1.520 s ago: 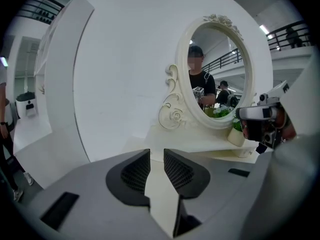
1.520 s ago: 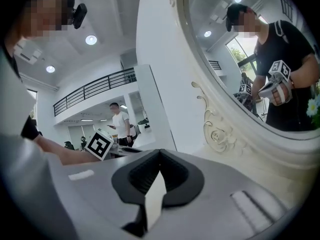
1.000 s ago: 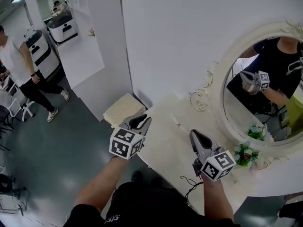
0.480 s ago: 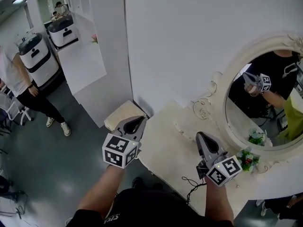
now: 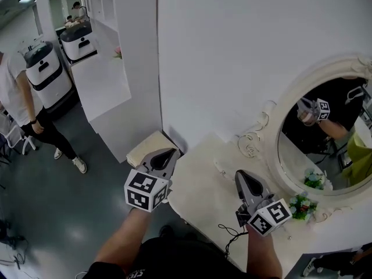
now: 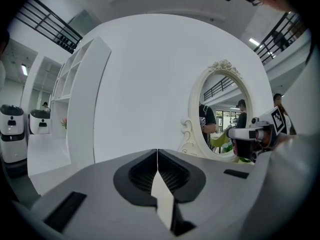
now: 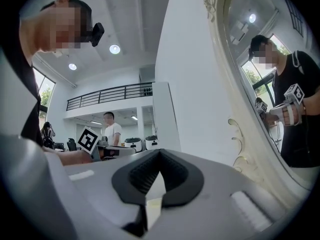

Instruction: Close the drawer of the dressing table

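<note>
Left gripper (image 5: 165,157) jaws, apart a sec ago, have just been closing and now meet tip to tip w/ nothing between them, as the left gripper view (image 6: 157,158) shows. The bystander (image 5: 17,112) has shifted out to the left edge of the head view. Right gripper (image 5: 243,178) is also pinched together and empty, its tips touching in its own view (image 7: 159,156). Both hover over the table (image 5: 200,185) at lower centre, apart from its top. The left one is by the table's left end, above the stool (image 5: 144,147). The right one is further right, near the mirror (image 5: 325,138) and flowers (image 5: 302,205). Drawer itself is in no view. It would be in the table's front, which is hidden under the arms and body at bottom centre, so can't tell if it's open or already pushed in. Judgement: hands up and off the furniture, so this is either pre-approach or post-push, prob. not mid-push. If it's still open, next move needs a gripper dropped below the tabletop edge, closed tips set flat on the drawer front, then a straight push toward the wall w/o skidding off.
</note>
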Motion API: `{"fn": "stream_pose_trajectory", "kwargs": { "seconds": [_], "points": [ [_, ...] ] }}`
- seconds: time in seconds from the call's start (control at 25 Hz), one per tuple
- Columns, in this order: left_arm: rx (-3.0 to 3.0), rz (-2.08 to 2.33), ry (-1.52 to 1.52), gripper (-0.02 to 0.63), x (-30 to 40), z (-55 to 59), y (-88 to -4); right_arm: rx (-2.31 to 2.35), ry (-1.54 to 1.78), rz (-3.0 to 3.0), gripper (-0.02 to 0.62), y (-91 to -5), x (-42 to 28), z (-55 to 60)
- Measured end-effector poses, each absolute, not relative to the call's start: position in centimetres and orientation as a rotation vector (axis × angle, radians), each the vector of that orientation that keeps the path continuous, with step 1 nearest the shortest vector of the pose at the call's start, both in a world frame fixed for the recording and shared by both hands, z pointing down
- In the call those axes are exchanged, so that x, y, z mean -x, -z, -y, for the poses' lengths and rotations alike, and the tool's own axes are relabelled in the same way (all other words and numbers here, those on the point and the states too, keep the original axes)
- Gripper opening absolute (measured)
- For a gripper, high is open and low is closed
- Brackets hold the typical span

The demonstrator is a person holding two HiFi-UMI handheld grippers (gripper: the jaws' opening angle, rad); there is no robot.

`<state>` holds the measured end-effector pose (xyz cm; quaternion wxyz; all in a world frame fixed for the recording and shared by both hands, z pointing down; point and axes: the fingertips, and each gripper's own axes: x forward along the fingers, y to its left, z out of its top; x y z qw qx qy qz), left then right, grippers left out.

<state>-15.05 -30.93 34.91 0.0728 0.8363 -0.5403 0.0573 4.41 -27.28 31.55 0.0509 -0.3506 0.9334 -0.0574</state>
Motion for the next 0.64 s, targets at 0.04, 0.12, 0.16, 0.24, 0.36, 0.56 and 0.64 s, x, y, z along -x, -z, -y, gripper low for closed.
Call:
{"fn": "stream_pose_trajectory", "kwargs": {
  "seconds": [0.04, 0.12, 0.16, 0.24, 0.36, 0.56, 0.64],
  "points": [
    [-2.519, 1.619, -0.170, 0.009, 14.99, 30.98, -34.82, 1.069, 0.169, -2.841, 0.008, -31.44, -4.30, 27.36],
    [-2.528, 1.613, -0.169, 0.009, 14.99, 31.02, -34.73, 1.072, 0.161, -2.841, 0.008, -31.39, -4.06, 27.38],
    [-2.530, 1.611, -0.171, 0.009, 15.03, 31.01, -34.70, 1.072, 0.159, -2.841, 0.008, -31.43, -3.97, 27.34],
    [-2.531, 1.610, -0.174, 0.009, 15.04, 30.98, -34.69, 1.075, 0.159, -2.843, 0.008, -31.58, -3.96, 27.27],
    [-2.531, 1.606, -0.175, 0.009, 14.99, 30.95, -34.82, 1.091, 0.166, -2.845, 0.008, -31.87, -4.28, 27.30],
    [-2.530, 1.593, -0.185, 0.009, 14.90, 30.95, -35.42, 1.095, 0.171, -2.849, 0.008, -32.23, -4.30, 27.50],
    [-2.532, 1.589, -0.186, 0.009, 14.82, 31.02, -35.57, 1.094, 0.167, -2.852, 0.008, -32.32, -4.16, 27.63]
  ]
}}
